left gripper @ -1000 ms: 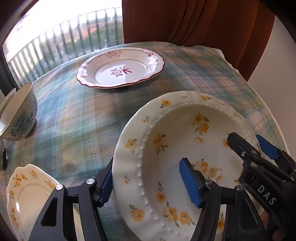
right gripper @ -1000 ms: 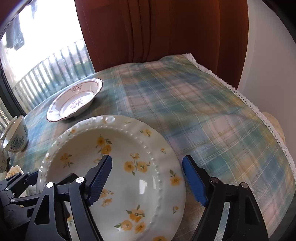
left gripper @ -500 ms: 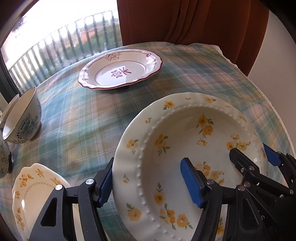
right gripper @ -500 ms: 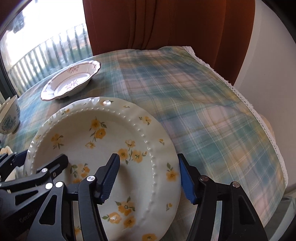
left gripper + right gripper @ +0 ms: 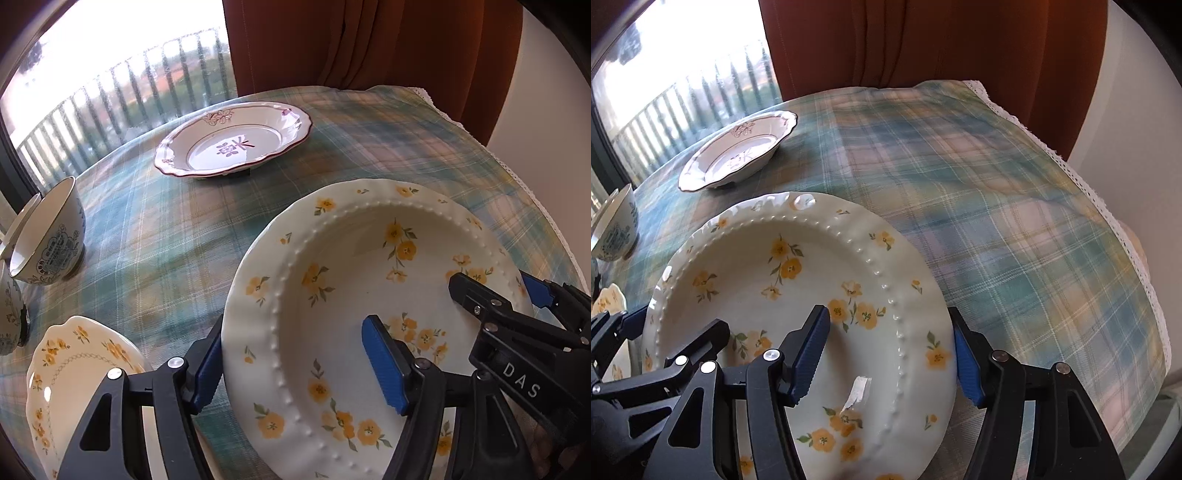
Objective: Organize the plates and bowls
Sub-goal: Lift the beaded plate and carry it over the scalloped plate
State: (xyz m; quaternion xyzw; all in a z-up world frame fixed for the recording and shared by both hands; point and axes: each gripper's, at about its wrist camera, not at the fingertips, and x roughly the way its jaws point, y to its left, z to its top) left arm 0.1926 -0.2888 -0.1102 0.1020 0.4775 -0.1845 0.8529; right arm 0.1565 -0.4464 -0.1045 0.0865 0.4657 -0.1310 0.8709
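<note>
A large cream plate with yellow flowers [image 5: 351,266] [image 5: 746,258] sits at the near side of the plaid-covered table [image 5: 1015,221]. My left gripper [image 5: 295,328] [image 5: 676,325] straddles the plate's left rim, with one blue pad against the outer edge and the other down in the well. My right gripper [image 5: 888,314] [image 5: 493,284] straddles the right rim the same way, its outer pad touching the edge. Both look shut on the plate. Whether the plate is off the cloth, I cannot tell.
A red-rimmed white plate [image 5: 232,144] [image 5: 738,155] lies at the far side. A blue-patterned bowl [image 5: 48,240] stands at the left, with another bowl [image 5: 9,321] beside it. A smaller yellow-flowered plate [image 5: 74,369] lies near left. The lace table edge [image 5: 1089,192] runs along the right, under an orange curtain [image 5: 369,44].
The right gripper's jaws narrowed until the outer pad met the plate's right rim. The left gripper kept its place on the left rim.
</note>
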